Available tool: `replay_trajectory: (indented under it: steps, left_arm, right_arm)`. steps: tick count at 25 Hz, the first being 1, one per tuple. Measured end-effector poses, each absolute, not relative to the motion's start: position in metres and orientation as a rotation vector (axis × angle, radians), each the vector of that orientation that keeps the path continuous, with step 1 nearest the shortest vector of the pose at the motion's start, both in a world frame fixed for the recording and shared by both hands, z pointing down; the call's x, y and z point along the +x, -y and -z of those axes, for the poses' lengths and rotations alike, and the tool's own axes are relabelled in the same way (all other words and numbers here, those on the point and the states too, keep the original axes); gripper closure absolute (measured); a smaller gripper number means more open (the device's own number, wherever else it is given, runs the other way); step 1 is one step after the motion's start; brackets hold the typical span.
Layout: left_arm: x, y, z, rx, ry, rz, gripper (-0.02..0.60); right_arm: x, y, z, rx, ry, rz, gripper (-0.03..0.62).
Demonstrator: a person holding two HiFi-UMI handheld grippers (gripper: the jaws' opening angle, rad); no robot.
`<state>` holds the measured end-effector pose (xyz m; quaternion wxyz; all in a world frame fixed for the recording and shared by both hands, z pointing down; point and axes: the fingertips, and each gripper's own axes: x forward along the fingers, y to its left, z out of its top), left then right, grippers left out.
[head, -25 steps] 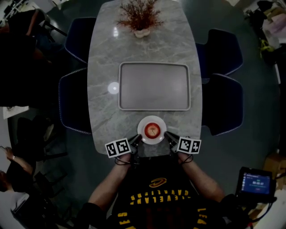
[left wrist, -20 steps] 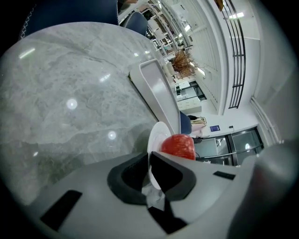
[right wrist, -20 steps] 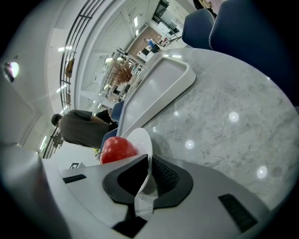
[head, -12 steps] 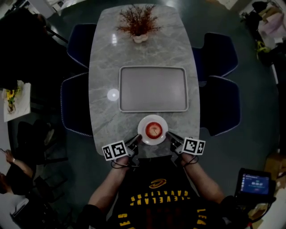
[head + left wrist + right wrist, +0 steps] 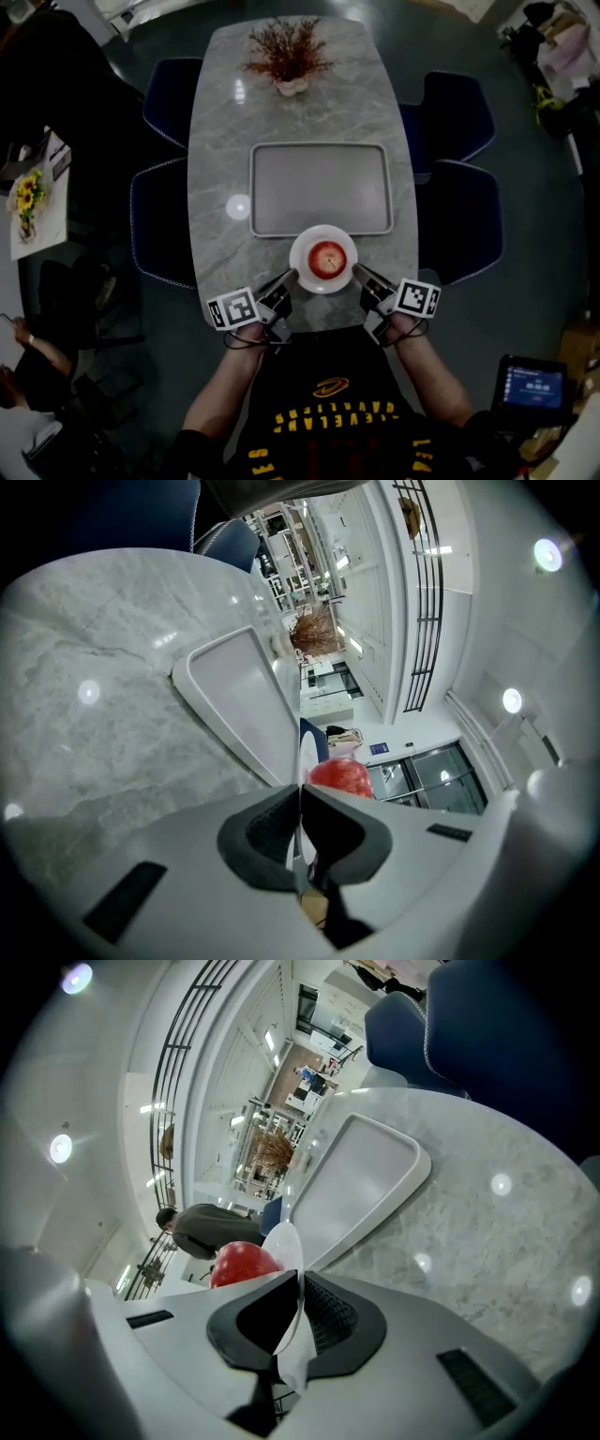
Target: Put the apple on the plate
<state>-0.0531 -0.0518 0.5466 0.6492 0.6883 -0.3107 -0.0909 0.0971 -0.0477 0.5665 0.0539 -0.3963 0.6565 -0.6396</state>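
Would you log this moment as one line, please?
apple: on plate | left gripper: jaws closing on plate rim | right gripper: shut on plate rim | tray: beyond plate

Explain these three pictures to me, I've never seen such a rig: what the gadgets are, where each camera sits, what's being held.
There is no robot: a person holds a two-jaw gripper in each hand. The top-down picture comes from a camera on the person's head. The other two come from cameras riding on the grippers, looking along their jaws. On the marble table lie a grey tray and, at the far end, a potted plant. The left gripper and the right gripper pinch the rim of a white plate from opposite sides. The left one's jaws are closing on that rim. A red apple sits on the plate.
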Motion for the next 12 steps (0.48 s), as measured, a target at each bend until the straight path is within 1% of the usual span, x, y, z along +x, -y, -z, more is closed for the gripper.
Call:
replay_trajectory:
  steps: [3,7,10,12]
  left_arm:
    - [-0.053,0.064,-0.535,1.591,0.708,0.224,0.569]
    - [-0.051,0.083,-0.522,1.617,0.693,0.259,0.57]
    - [-0.051,0.096,-0.517,1.625,0.681,0.285,0.569]
    - [-0.051,0.102,-0.515,1.627,0.681,0.293,0.569]
  right_arm:
    - [0.092,0.069,-0.548,-1.089,-2.144,1.796,0.563]
    - [0.104,0.078,-0.545,-1.173,-2.091,1.84,0.563]
    - [0.092,0.104,-0.52,-1.007,-2.25,1.655,0.565]
    - [0.09,0.113,-0.514,-0.988,-2.269,1.632,0.565]
